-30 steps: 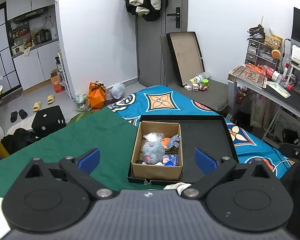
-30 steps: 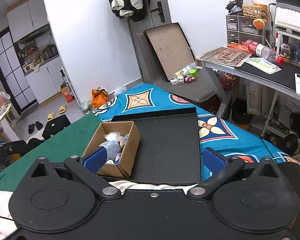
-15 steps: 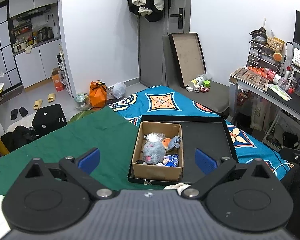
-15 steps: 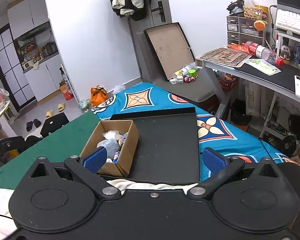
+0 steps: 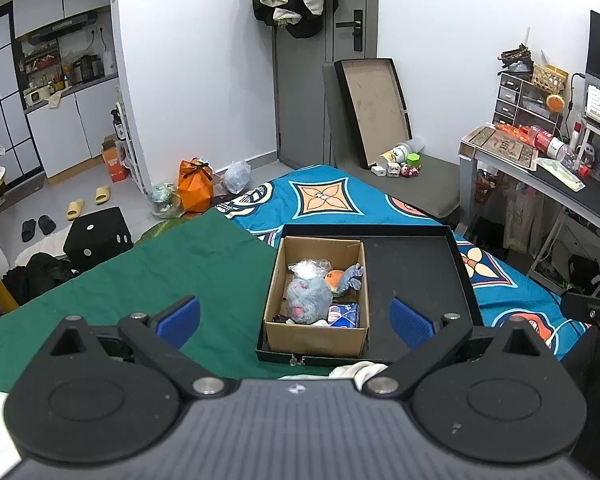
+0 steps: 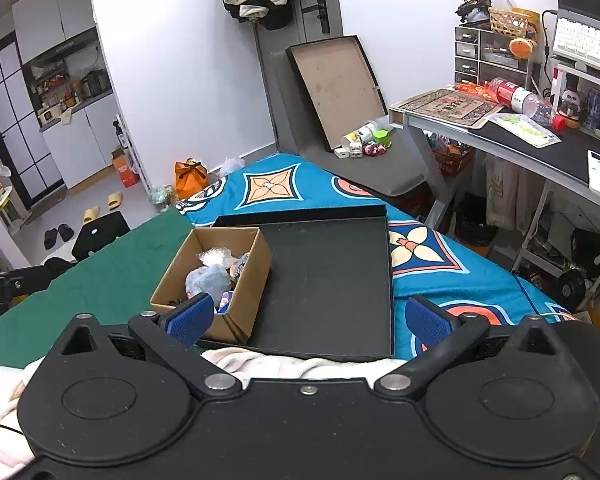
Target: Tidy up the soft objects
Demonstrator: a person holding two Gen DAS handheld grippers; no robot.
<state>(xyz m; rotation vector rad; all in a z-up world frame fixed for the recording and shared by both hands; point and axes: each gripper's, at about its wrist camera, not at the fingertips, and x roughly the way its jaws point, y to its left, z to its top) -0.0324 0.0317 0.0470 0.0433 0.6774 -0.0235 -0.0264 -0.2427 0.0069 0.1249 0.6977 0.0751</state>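
I read both grippers as spread wide with nothing between the pads. The left gripper hangs above the near edge of the bed, its blue pads well apart. The right gripper is spread the same way, its pads empty.

The cardboard box sits in the left half of the black tray, its near wall against the tray's near rim. The tray lies on the bed, partly on the green sheet, partly on the blue patterned cover. The tray's right half is bare.

Inside the box I see a grey plush toy at centre-left, a clear crinkled bag behind it toward the far wall, an orange and grey-blue plush at the right wall, and a small blue printed packet in the near right corner. A dark item in the near left corner is too small to identify.

From the left wrist view the box lies straight ahead of the gripper, between the two pads and beyond them, not touching. From the right wrist view the box lies ahead and to the left, its near corner hidden behind the left pad; whether they touch I cannot tell. The bare tray floor fills the gap between the right gripper's pads.

A pale crumpled cloth lies at the bed's near edge, just beside the tray's near rim.
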